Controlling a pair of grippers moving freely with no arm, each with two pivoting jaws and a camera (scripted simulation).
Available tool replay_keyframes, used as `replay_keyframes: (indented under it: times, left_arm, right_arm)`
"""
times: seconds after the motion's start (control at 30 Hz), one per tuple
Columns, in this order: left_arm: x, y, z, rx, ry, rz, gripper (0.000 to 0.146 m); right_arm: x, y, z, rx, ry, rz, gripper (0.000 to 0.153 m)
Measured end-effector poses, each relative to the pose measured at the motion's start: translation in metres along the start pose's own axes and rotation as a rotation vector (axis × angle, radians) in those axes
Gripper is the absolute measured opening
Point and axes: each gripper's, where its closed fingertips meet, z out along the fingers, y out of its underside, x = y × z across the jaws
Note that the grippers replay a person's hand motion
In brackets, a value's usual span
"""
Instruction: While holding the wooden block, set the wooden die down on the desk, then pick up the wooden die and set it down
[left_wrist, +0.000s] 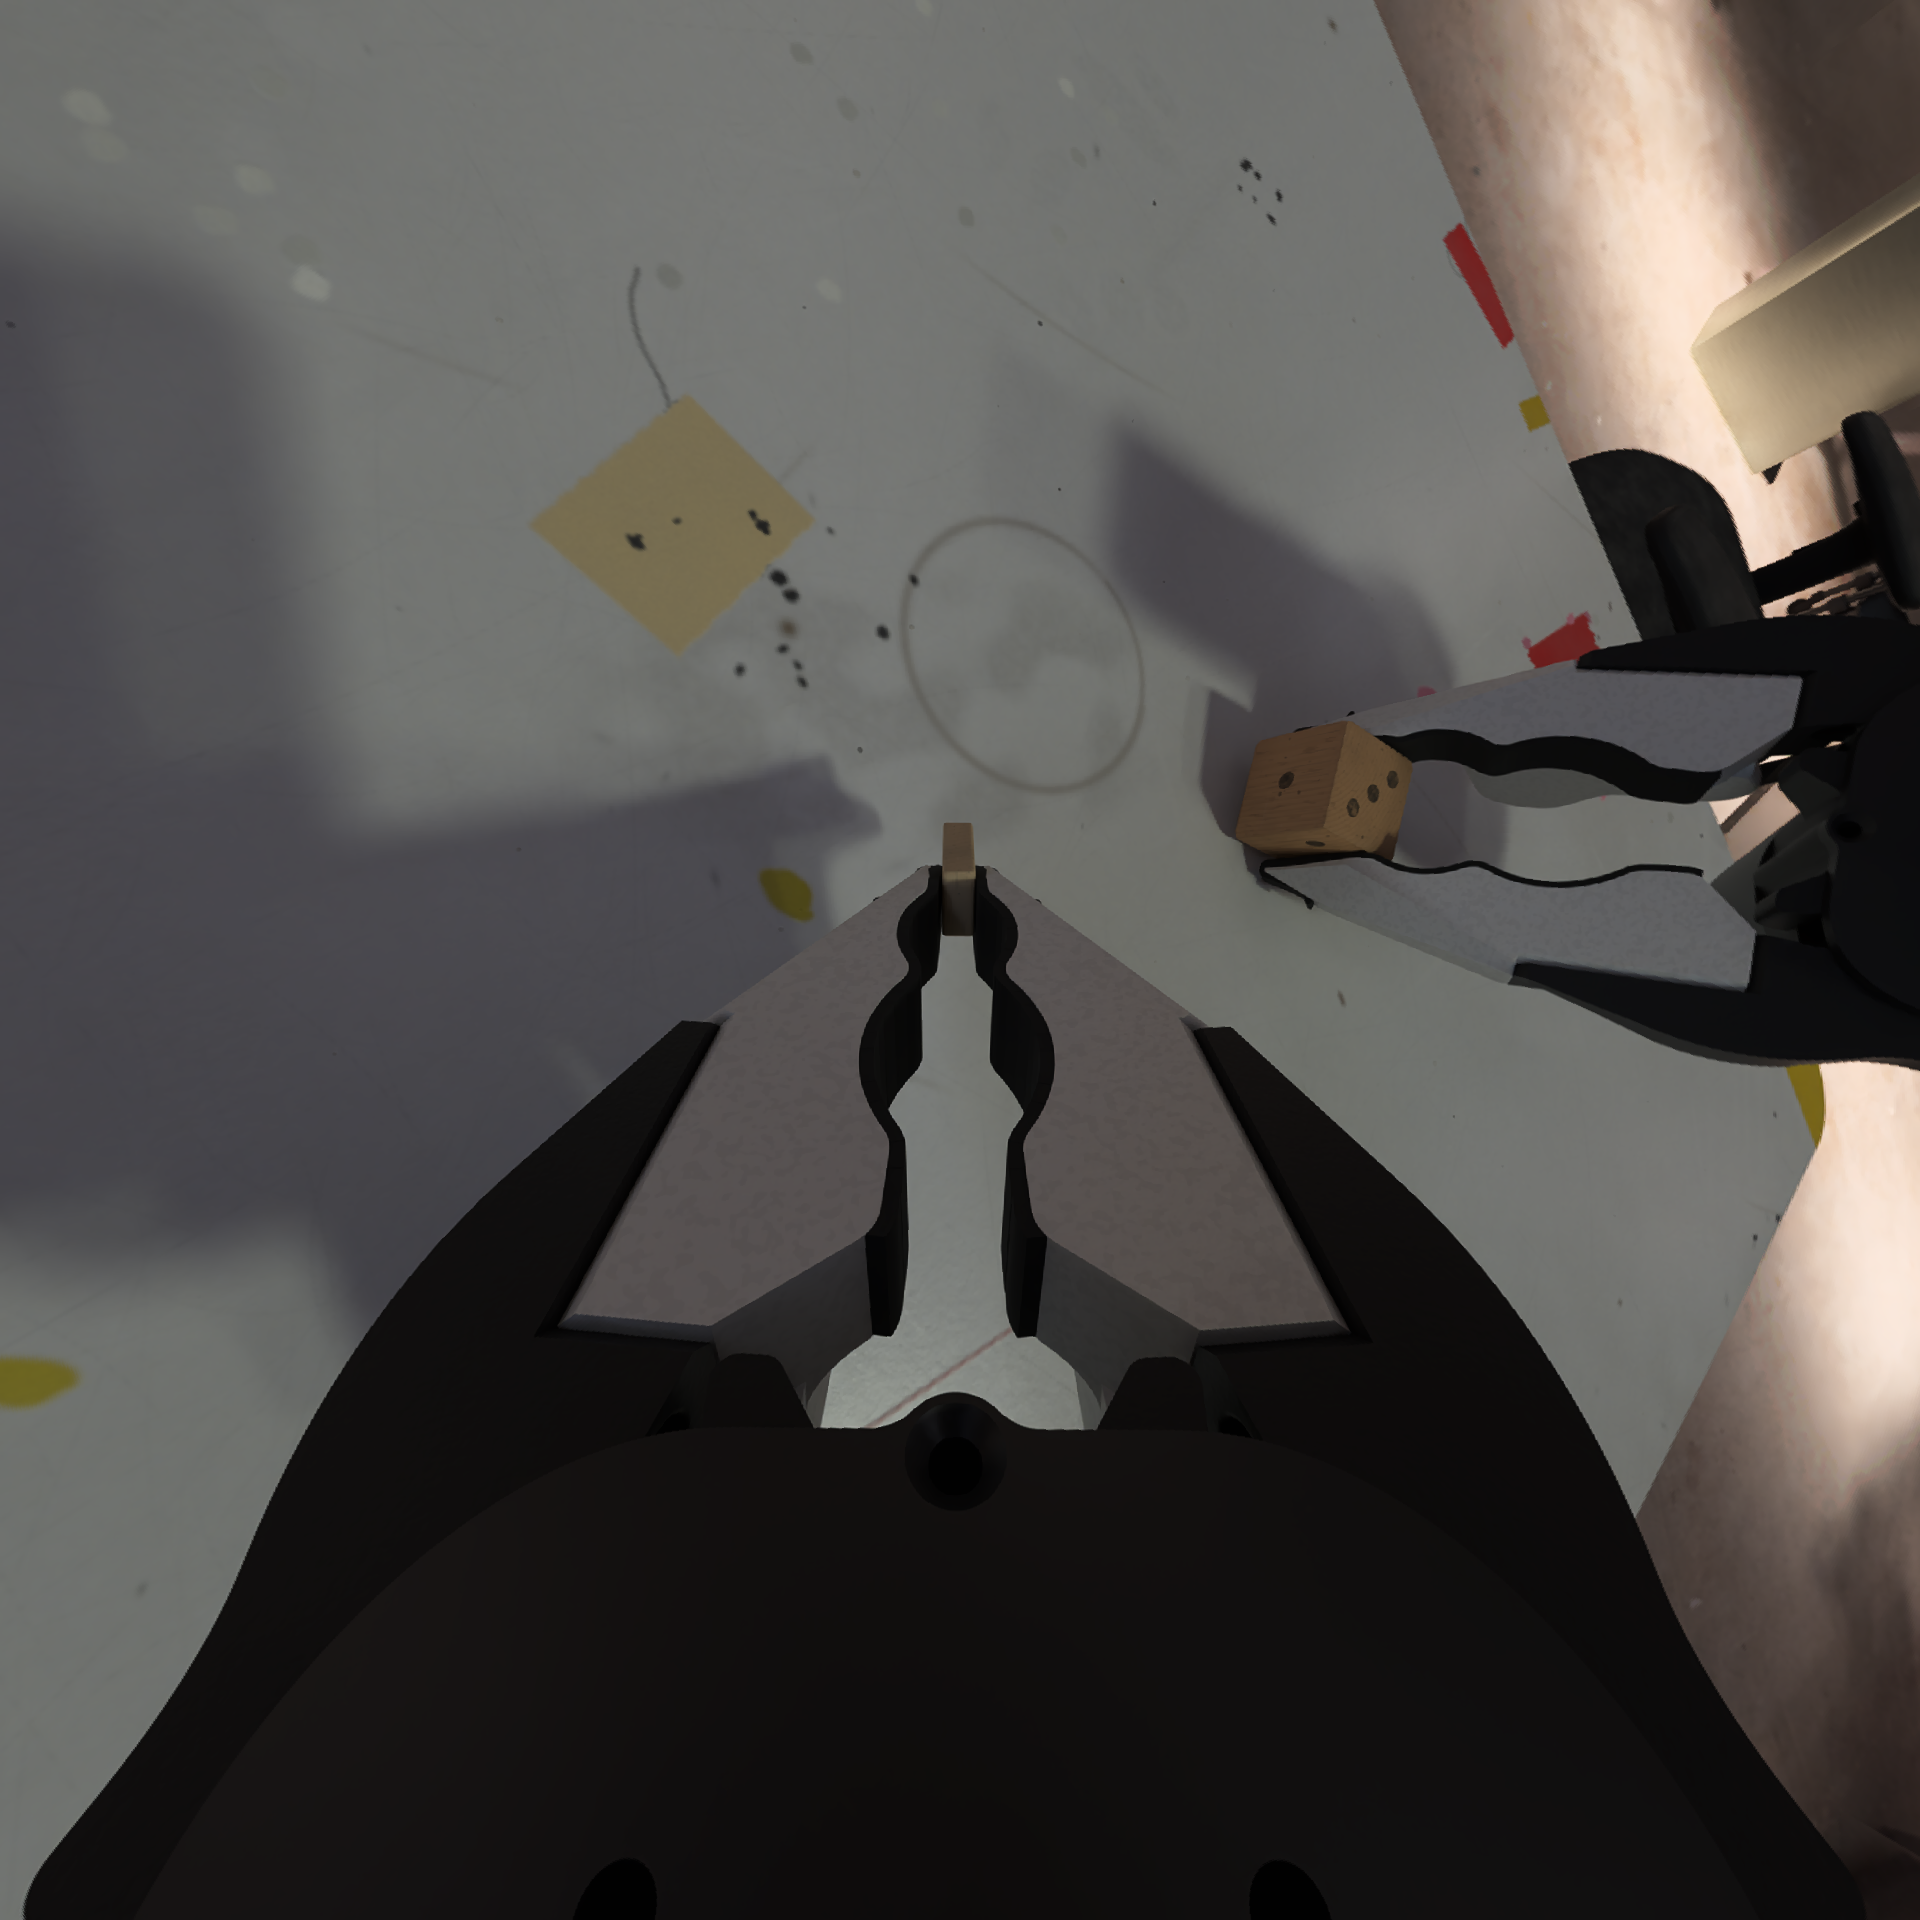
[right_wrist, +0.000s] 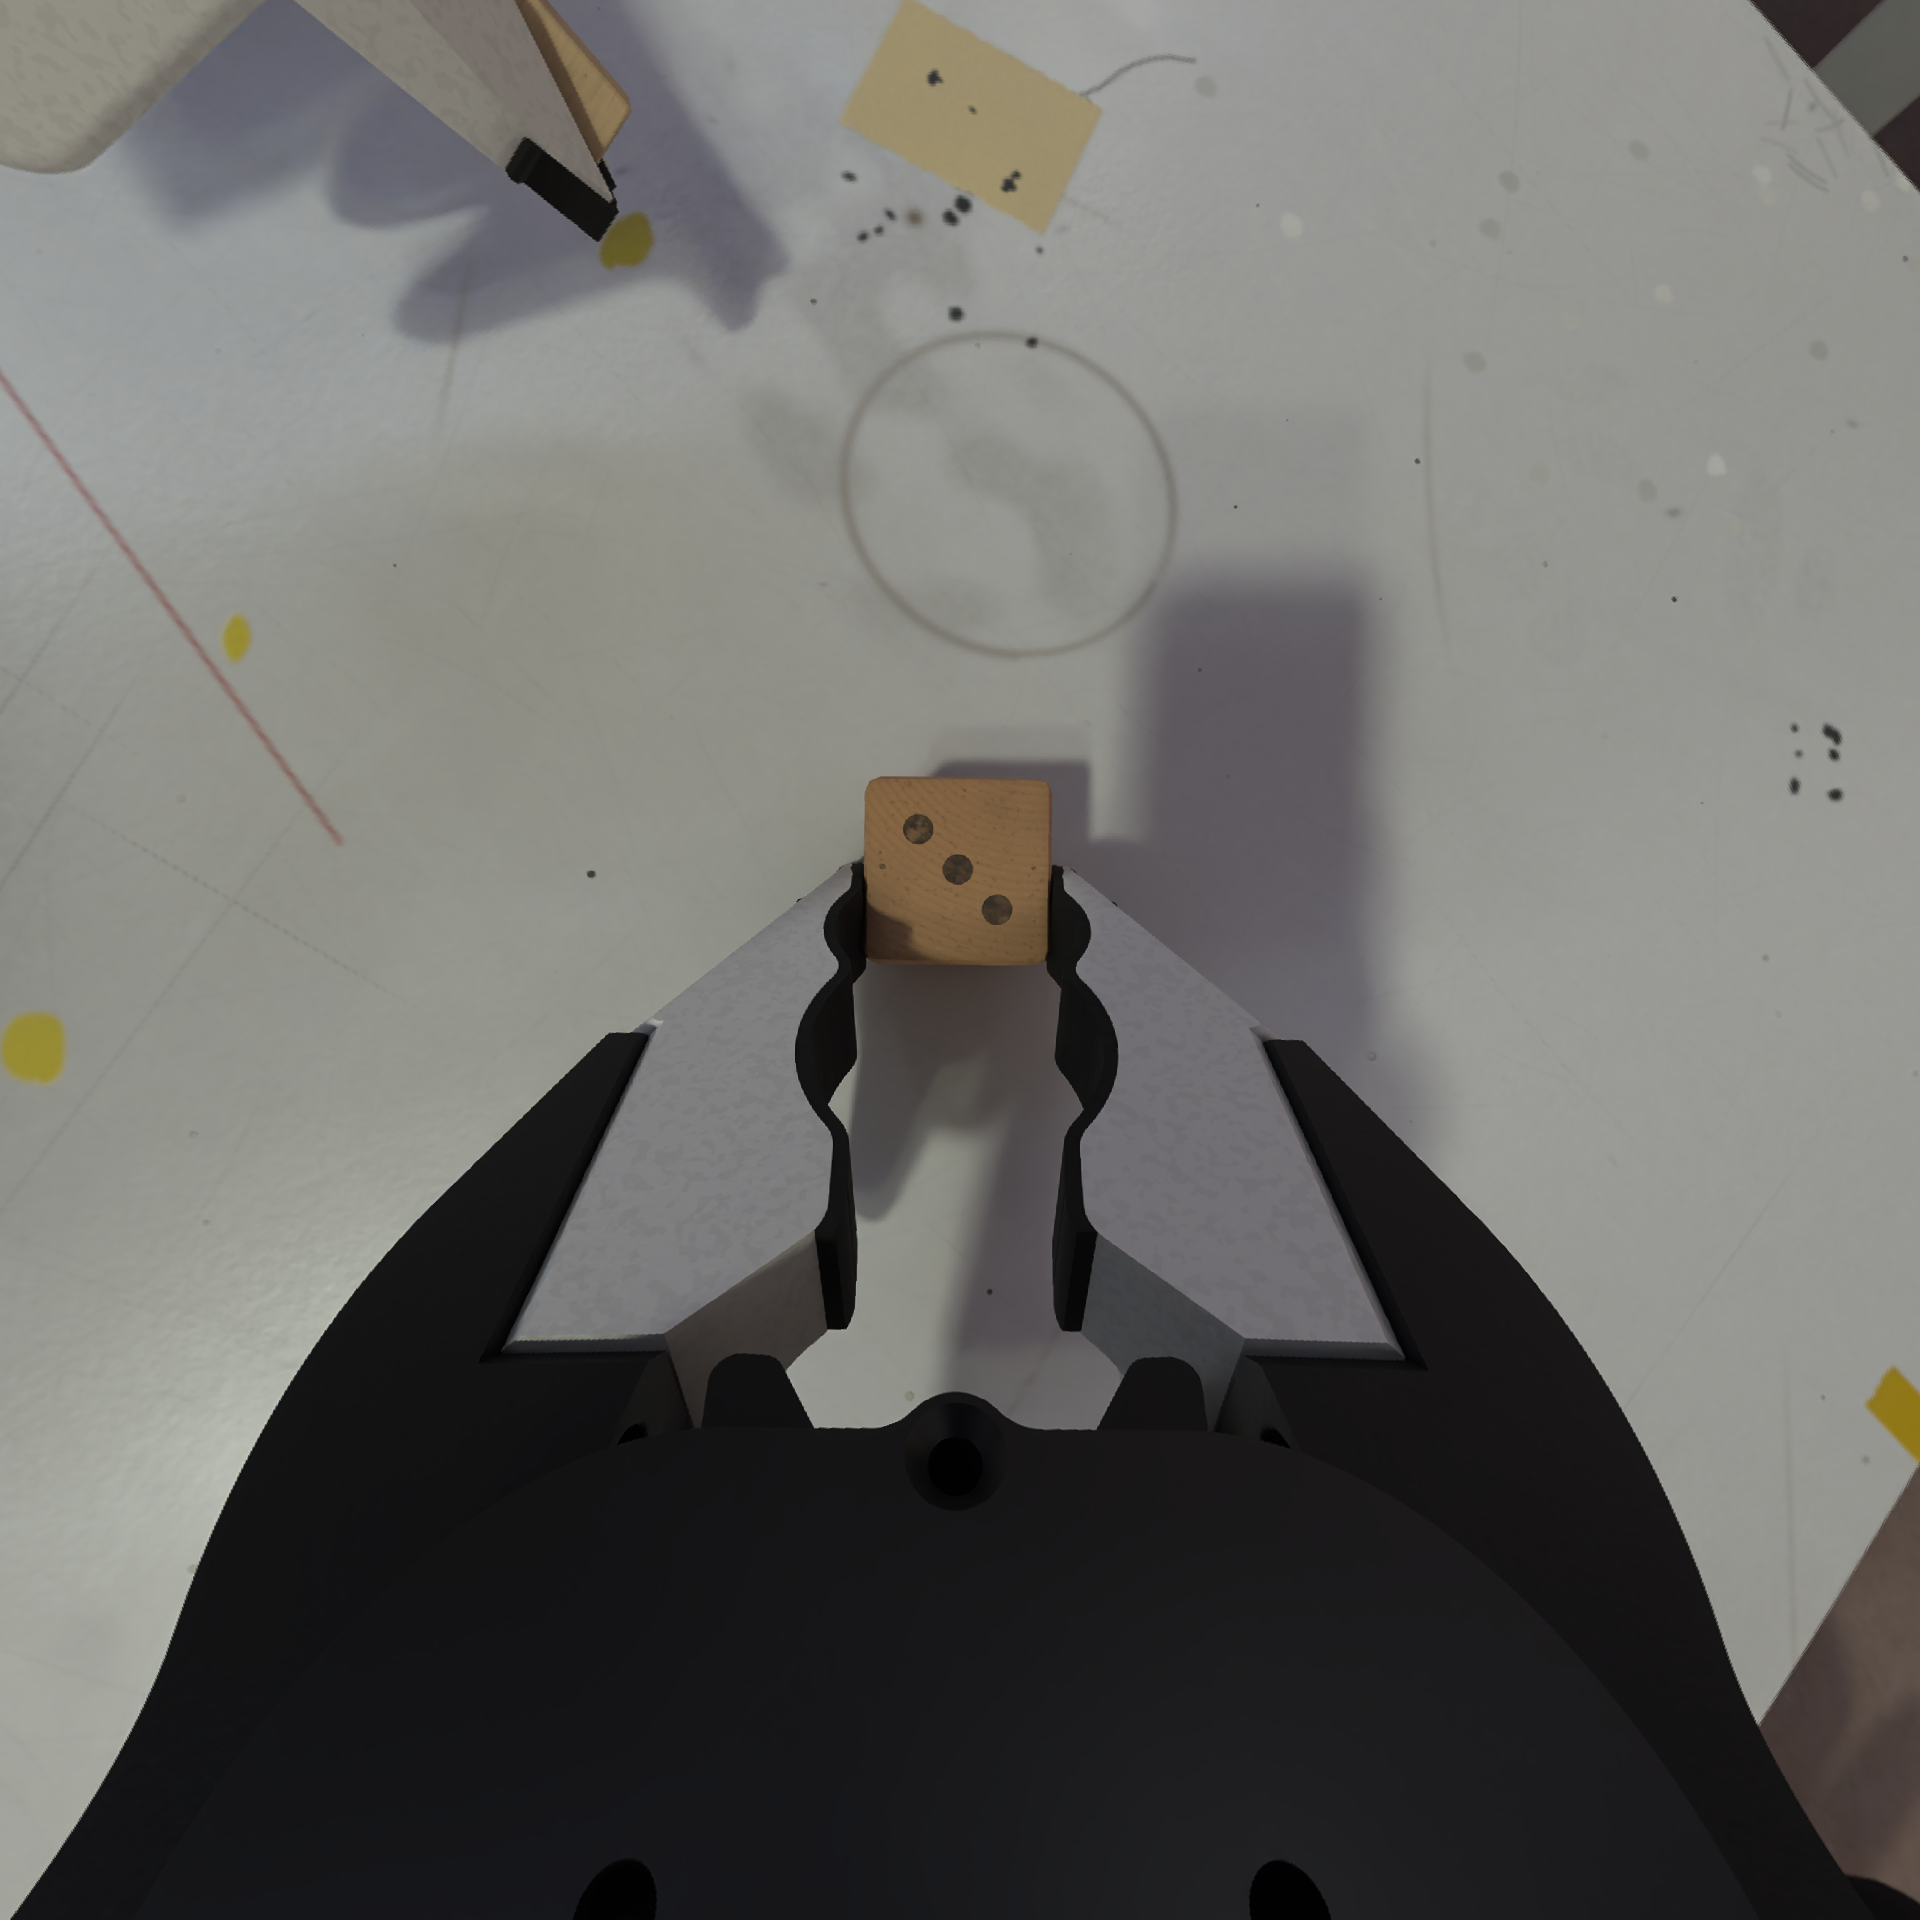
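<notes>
Left wrist view shows a grey-white, paint-spotted tabletop (left_wrist: 416, 935) with a tan paper square (left_wrist: 673, 520) and a drawn circle (left_wrist: 1023, 655). Left gripper (left_wrist: 957, 883) jaws pinch the thin wooden block (left_wrist: 957, 868). Right gripper (right_wrist: 957, 883) jaws, half open, grip the wooden die (right_wrist: 957, 871) just above the tabletop

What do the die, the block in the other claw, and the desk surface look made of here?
Wooden die: light unvarnished-looking wood, faint grain, dark burnt-looking pips, rounded edges. Wooden block: pale matte wood, thin, grain too small to tell. Desk: off-white painted or laminate top, probably hard, scuffed with scratches, specks and a ring stain.
</notes>
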Motion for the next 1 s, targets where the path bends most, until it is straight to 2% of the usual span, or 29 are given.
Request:
replay_keyframes:
  times: [0.23, 0.4, 0.57, 1.0]
  left_arm:
    - [0.001, 0.0, -0.003, -0.017, -0.041, 0.01, 0.005]
    - [0.0, 0.002, -0.004, -0.021, -0.052, 0.007, 0.005]
    - [-0.001, 0.002, -0.006, -0.025, -0.058, 0.011, 0.005]
    - [-0.001, 0.003, -0.006, -0.039, -0.066, 0.008, 0.005]
  right_arm:
    - [-0.03, -0.026, -0.005, 0.041, -0.04, 0.015, 0.034]
    - [-0.046, -0.027, 0.006, -0.015, -0.077, 0.014, 0.034]
    - [-0.045, -0.022, 0.009, -0.065, -0.08, 0.026, 0.034]
    - [-0.045, -0.024, 0.012, -0.082, -0.08, 0.049, 0.034]
